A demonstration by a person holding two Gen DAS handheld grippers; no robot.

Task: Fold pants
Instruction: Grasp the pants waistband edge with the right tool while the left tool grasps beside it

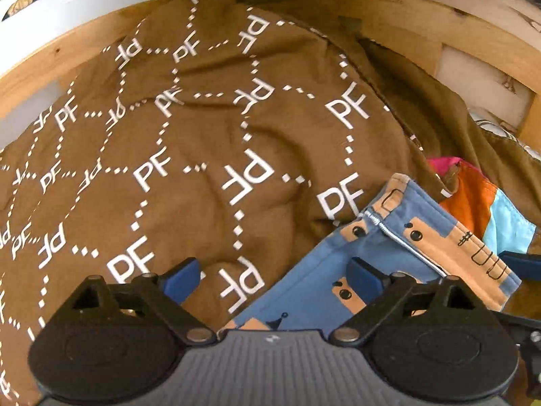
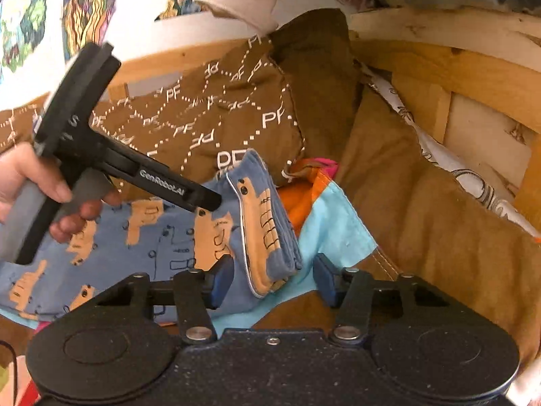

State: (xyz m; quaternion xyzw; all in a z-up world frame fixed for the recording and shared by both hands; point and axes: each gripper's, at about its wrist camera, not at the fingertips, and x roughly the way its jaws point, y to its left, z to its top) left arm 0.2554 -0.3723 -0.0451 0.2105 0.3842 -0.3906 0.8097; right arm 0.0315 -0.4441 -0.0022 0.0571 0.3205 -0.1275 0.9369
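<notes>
Wooden-framed seat under brown "PF"-print cloth (image 1: 189,135): blue cotton pants (image 2: 135,243), folded waistband between half-open right gripper (image 2: 268,280), ungripped; left gripper (image 1: 274,275) wide, empty. Pinch all layers squarely.

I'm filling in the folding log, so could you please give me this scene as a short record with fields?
garment: blue cotton pants with tan print, waistband edge doubled over
beneath: brown quilt with white PF letters
frame: pale wooden slatted frame
left claw: open, over pants and quilt
right claw: open, pads either side of waistband edge
other cloth: orange and light-blue fabric
</notes>
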